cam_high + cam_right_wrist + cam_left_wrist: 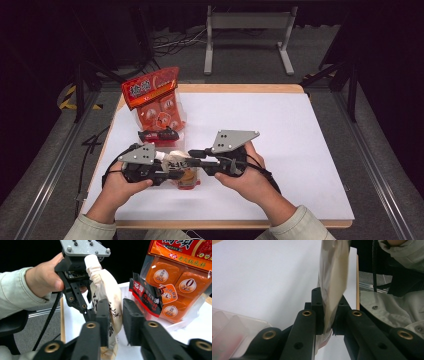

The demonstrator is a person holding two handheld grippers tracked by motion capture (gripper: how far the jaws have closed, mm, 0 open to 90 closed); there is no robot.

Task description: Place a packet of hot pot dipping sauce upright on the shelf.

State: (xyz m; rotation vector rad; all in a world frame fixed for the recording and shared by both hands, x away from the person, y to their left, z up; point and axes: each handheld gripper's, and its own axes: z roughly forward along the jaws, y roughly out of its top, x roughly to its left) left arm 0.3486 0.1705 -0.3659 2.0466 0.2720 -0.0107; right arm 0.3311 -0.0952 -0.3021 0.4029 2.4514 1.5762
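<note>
Low in the frame's middle, the left gripper (172, 162) has its fingers (318, 312) clenched on the cream pouch (106, 290); the right gripper's (116, 315) fingers (131, 322) are released beside it, above the white surface (280, 130).

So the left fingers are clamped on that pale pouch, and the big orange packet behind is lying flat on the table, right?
Not quite. The left fingers do clamp the pale pouch, but the big orange packet stands upright behind it, as the high view shows.

Dark room, grey floor (240, 60) (cables), metal stand (248, 30)
</note>
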